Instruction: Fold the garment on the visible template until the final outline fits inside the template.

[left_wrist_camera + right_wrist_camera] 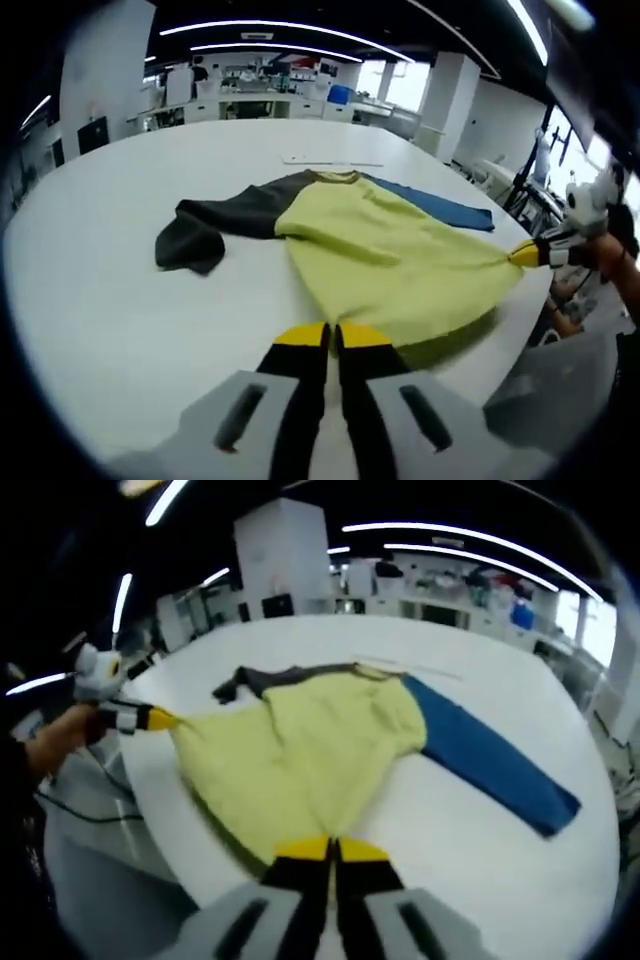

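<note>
One white round table point(90, 300) bears the garment point(390, 250) under ceiling strip lights point(270, 25).

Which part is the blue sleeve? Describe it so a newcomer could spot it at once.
Start at the big white round table. On it lies a garment with a pale yellow body. The blue sleeve is the long flat strip running outstretched from the collar end, unlike the dark grey sleeve opposite, which lies bunched and crumpled.

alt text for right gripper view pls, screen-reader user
The right gripper, jaws together, pinches the hem of a yellow garment spread on a white table; its blue sleeve lies outstretched, and the left gripper grips the opposite hem corner.
</note>
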A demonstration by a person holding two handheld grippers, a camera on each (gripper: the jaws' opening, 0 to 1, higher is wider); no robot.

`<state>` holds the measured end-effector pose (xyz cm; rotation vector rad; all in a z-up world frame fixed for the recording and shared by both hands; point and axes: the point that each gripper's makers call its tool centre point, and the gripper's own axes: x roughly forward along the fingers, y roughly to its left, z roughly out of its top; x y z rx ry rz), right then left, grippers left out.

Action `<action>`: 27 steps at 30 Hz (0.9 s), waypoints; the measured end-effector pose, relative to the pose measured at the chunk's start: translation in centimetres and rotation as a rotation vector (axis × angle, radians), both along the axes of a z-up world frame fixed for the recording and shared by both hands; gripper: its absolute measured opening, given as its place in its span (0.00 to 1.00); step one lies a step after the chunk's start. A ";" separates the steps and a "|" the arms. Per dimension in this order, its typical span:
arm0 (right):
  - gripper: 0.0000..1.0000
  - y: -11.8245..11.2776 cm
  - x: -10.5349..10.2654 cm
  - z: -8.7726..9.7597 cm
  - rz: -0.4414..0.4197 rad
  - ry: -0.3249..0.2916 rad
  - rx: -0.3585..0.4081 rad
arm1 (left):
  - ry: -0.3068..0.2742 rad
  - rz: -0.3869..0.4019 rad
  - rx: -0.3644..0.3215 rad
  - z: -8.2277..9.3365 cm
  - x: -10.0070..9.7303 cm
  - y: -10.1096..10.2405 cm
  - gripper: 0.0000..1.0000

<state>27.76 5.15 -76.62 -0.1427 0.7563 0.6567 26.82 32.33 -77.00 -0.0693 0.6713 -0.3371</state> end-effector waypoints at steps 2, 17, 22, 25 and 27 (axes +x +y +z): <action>0.00 1.1 -0.2 0.6 0.020 -0.011 0.011 | 0.003 -0.004 0.005 -0.1 -0.1 0.0 0.00; 0.00 8.3 -3.2 -2.9 0.182 0.064 0.006 | 0.015 -0.039 0.021 -0.6 -0.2 -0.9 0.00; 0.00 9.2 -3.3 -4.4 0.203 0.089 -0.017 | 0.027 -0.039 0.018 -1.0 -0.4 -0.9 0.00; 0.00 9.7 -3.3 -5.4 0.222 0.108 -0.031 | 0.034 -0.038 0.016 -1.3 -0.5 -0.8 0.00; 0.00 9.8 -3.3 -5.8 0.230 0.123 -0.042 | 0.037 -0.037 0.015 -1.4 -0.5 -0.8 0.00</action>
